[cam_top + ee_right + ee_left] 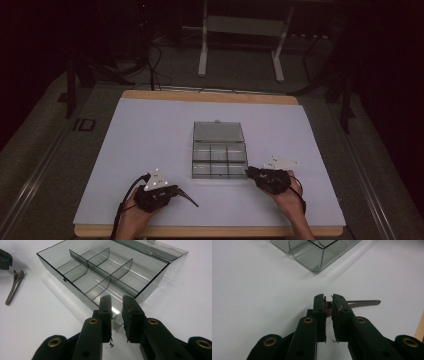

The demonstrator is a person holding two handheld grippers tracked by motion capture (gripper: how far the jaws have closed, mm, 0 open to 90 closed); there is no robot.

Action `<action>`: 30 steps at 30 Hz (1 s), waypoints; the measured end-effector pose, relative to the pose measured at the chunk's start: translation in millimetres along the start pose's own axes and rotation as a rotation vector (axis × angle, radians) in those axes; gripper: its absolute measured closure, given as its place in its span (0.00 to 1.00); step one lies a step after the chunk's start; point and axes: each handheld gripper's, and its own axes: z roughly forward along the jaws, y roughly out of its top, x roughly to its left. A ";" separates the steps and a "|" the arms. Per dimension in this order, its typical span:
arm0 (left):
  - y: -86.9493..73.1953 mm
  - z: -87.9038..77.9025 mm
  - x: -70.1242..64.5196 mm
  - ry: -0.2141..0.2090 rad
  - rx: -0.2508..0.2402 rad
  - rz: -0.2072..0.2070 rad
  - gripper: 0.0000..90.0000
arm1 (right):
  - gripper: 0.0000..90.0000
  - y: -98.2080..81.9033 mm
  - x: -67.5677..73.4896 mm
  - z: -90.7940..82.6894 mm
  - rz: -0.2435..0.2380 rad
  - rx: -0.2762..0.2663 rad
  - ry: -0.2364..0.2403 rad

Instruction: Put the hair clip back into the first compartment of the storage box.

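Your left gripper (186, 199) and right gripper (251, 172) are black, each topped by a grey three-cornered plate, trailing a black cable, with brass-ringed holes along the jaw arms; your forearms are bare.

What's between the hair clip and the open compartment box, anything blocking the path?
Nothing visible. The hair clip lies on the table at the left tongs' tips, with bare white surface between it and the compartment box. The lid is folded back and the compartments look empty. Only the box's side wall needs clearing.
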 end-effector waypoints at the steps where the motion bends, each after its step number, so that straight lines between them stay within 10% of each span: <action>1: -0.2 0.6 -0.2 -0.005 0.001 0.002 0.90 | 0.86 0.0 0.0 0.0 0.000 0.000 0.000; 30: 5.3 20.1 -13.7 -0.022 0.082 0.074 0.88 | 0.86 -0.1 0.2 0.0 -0.001 0.000 0.000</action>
